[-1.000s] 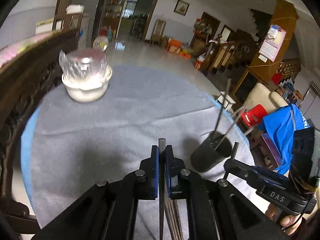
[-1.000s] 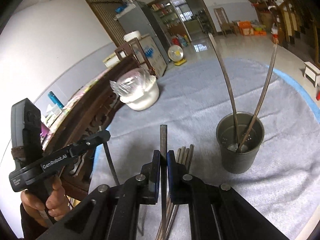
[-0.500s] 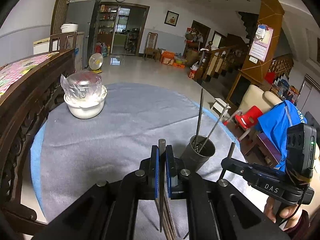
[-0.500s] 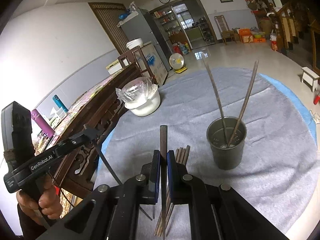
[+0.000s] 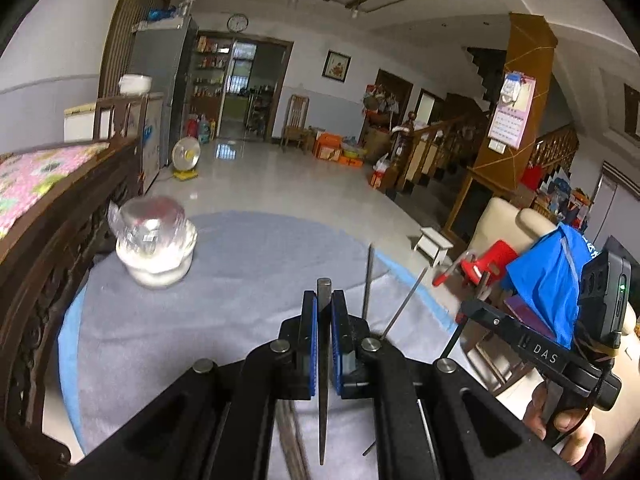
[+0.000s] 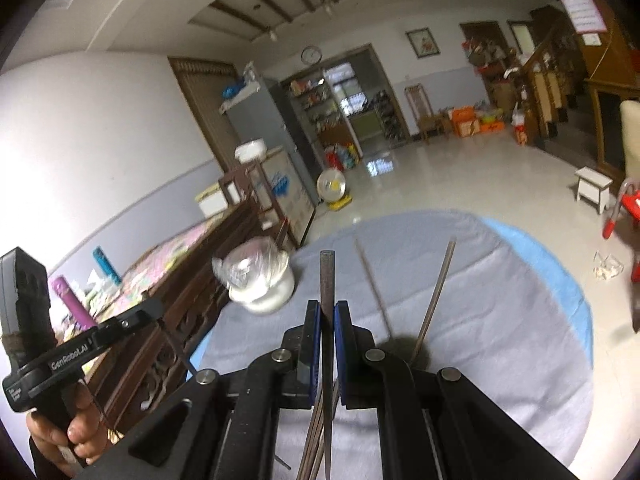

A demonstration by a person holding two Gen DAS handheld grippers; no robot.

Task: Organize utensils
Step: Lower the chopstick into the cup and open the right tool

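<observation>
My left gripper point(image 5: 323, 300) is shut on a dark chopstick point(image 5: 323, 364) that stands up between its blue pads. My right gripper point(image 6: 327, 312) is shut on another dark chopstick point(image 6: 327, 344). Both are lifted above the round table with the grey cloth point(image 5: 240, 280). The dark utensil cup is mostly hidden behind the gripper bodies; two chopsticks point(image 6: 434, 300) stand out of it, also in the left wrist view point(image 5: 368, 280). More chopsticks point(image 6: 314, 432) lie on the cloth below the right gripper. The right gripper also shows in the left wrist view point(image 5: 464, 312), the left gripper in the right wrist view point(image 6: 158, 308).
A white bowl covered with plastic wrap point(image 5: 154, 240) stands at the far left of the table, next to a carved wooden bench back point(image 5: 48, 260). A red stool point(image 5: 488, 256) and blue cloth point(image 5: 548, 280) lie beyond the table's right edge.
Both grippers have risen and tilted up with their chopsticks. The cup has dropped low in both views, behind the gripper bodies. The room fills more of each view.
</observation>
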